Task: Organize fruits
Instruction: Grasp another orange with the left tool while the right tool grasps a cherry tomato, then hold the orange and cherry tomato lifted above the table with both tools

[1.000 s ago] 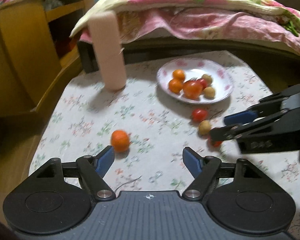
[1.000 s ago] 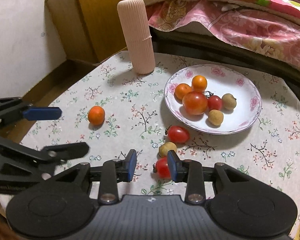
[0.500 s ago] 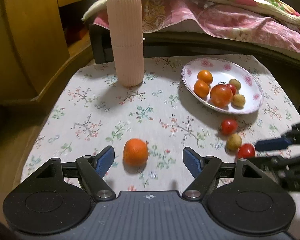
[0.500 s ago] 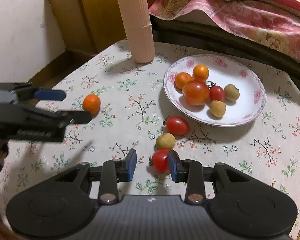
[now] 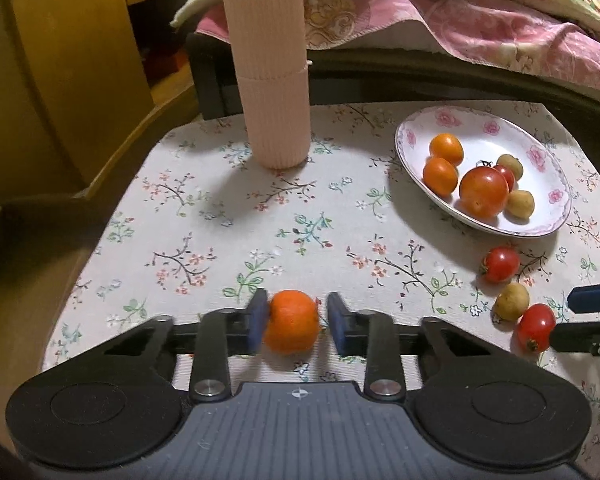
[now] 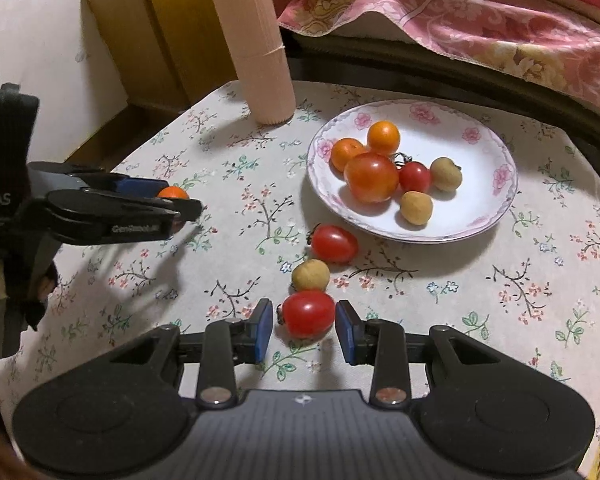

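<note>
**Fruit sorting partly done: six pieces plated, four still on the cloth.**
The white floral-rimmed plate (image 6: 480, 152), toward the far right corner of the flower-patterned table (image 5: 204, 220), already holds six fruits. Four are still outside it: a small round orange mandarin (image 5: 291, 326) near the table's left edge, and a red cherry tomato (image 6: 308, 314), a tan round fruit (image 6: 311, 275) and a second red tomato (image 6: 334, 244) in a row just off the plate's near rim. The left gripper (image 5: 296, 322) has its blue pads drawn in onto the mandarin, gripping it on the cloth. The right gripper (image 6: 303, 326) straddles the nearest tomato, pads just beside it and seemingly not yet pressing.
</note>
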A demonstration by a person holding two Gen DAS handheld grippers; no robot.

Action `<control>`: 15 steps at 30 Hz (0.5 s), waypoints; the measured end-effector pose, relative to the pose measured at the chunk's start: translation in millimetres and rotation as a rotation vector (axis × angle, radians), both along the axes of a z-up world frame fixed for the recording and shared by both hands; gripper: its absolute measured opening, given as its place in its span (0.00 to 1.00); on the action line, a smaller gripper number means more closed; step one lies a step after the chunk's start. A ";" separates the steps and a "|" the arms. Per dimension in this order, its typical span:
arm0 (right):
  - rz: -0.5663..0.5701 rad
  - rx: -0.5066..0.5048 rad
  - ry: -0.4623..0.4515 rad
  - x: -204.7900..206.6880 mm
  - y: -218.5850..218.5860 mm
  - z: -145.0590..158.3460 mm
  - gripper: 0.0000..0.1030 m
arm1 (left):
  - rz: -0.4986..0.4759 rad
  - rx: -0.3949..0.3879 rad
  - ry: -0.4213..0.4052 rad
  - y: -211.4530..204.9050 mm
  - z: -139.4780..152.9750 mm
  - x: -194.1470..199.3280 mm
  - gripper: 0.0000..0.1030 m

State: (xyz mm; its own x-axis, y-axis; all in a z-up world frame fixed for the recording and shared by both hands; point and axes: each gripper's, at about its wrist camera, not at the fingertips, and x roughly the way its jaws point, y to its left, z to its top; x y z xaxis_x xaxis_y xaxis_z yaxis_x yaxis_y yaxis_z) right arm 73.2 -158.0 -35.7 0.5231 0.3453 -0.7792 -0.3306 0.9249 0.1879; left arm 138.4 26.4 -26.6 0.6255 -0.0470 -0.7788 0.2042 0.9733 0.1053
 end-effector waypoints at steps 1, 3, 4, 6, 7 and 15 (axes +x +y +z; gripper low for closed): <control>-0.005 0.000 -0.001 0.5 -0.6 0.1 0.34 | 0.000 -0.002 0.004 0.9 0.6 -1.1 0.34; -0.012 0.001 -0.002 1.2 -1.8 0.4 0.34 | -0.006 0.004 0.007 0.2 1.1 -3.0 0.34; -0.014 0.000 -0.003 1.3 -2.0 0.3 0.34 | -0.010 0.009 0.008 -0.1 1.1 -4.3 0.34; -0.015 -0.003 -0.003 1.5 -1.8 0.0 0.34 | -0.023 0.013 0.014 -0.9 1.4 -6.6 0.38; -0.014 -0.004 -0.001 1.6 -1.8 -0.5 0.34 | -0.029 0.020 0.013 -1.6 0.6 -7.1 0.40; -0.007 -0.007 0.007 3.3 0.0 -3.6 0.34 | 0.016 -0.005 0.065 4.7 -16.2 2.4 0.42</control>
State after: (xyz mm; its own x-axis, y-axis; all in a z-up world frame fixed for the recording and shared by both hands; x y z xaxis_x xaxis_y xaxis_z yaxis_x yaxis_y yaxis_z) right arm 76.5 -158.0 -39.2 0.5198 0.3362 -0.7854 -0.3231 0.9284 0.1836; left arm 140.8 31.1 -42.7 0.5741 -0.0410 -0.8178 0.1947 0.9769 0.0877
